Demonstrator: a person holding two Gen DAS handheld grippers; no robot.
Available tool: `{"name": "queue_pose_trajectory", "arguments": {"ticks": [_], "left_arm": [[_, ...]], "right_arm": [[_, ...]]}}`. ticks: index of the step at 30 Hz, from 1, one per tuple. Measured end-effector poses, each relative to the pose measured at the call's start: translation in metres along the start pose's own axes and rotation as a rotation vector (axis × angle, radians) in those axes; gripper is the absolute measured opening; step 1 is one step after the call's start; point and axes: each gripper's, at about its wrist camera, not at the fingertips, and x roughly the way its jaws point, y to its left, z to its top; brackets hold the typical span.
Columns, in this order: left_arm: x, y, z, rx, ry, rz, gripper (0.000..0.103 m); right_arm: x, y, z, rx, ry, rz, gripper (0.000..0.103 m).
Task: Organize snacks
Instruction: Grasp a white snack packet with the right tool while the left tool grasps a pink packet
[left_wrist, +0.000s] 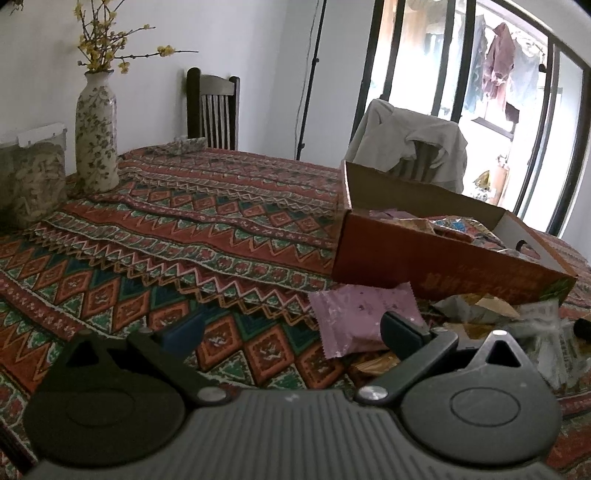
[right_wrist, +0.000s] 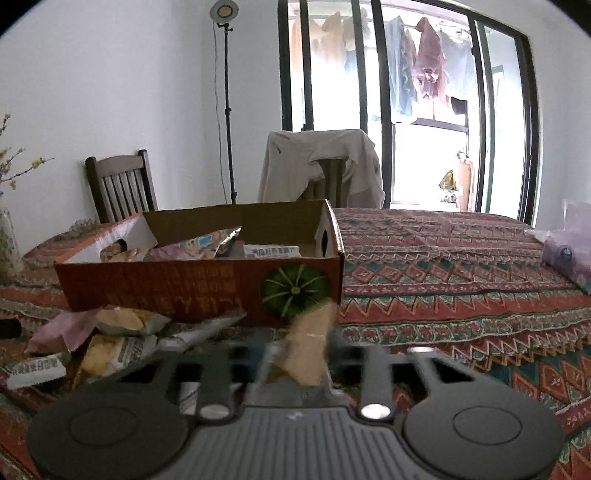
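An open orange cardboard box (right_wrist: 166, 284) with a green pumpkin printed on it stands on the patterned tablecloth, with several snack packets (right_wrist: 195, 245) inside. Loose packets (right_wrist: 118, 332) lie piled in front of its left half. My right gripper (right_wrist: 299, 354) is blurred, just before the box's near wall. Its fingers are shut on an upright tan snack packet (right_wrist: 308, 339). In the left wrist view the box (left_wrist: 443, 266) is at the right. A pink packet (left_wrist: 354, 317) lies on the cloth by the right finger (left_wrist: 402, 332). My left gripper (left_wrist: 291, 332) is open, with only cloth between its fingers.
A flowered vase (left_wrist: 96, 136) and a lidded jar (left_wrist: 31, 181) stand at the table's far left. A wooden chair (right_wrist: 120, 188) and a chair draped with a pale garment (right_wrist: 321, 166) sit behind the table. A purple bag (right_wrist: 569, 254) lies at the right edge.
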Motion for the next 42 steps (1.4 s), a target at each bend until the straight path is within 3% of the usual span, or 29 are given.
{"name": "queue_pose_trajectory", "arguments": {"ticks": [10, 16, 25, 32, 35, 39, 42], "left_arm": [[-0.001, -0.003, 0.002, 0.011, 0.008, 0.039, 0.103], [-0.001, -0.020, 0.013, 0.032, 0.029, 0.009, 0.103], [0.023, -0.052, 0.022, 0.078, 0.139, -0.023, 0.103], [0.057, -0.070, 0.028, 0.097, 0.233, 0.054, 0.103], [0.064, -0.071, 0.027, 0.071, 0.254, 0.040, 0.103], [0.070, -0.071, 0.026, 0.056, 0.269, 0.042, 0.093], [0.071, -0.071, 0.027, 0.047, 0.267, 0.037, 0.091]], "right_arm": [[-0.014, 0.000, 0.000, 0.009, -0.092, 0.040, 0.015], [-0.016, -0.003, 0.001, 0.028, -0.112, 0.066, 0.012], [-0.020, -0.008, 0.001, 0.064, -0.135, 0.084, 0.012], [-0.020, -0.012, 0.001, 0.079, -0.135, 0.099, 0.012], [-0.020, -0.014, 0.001, 0.088, -0.134, 0.101, 0.012], [-0.019, -0.015, 0.001, 0.091, -0.131, 0.107, 0.012], [-0.017, -0.015, 0.001, 0.092, -0.127, 0.110, 0.012]]}}
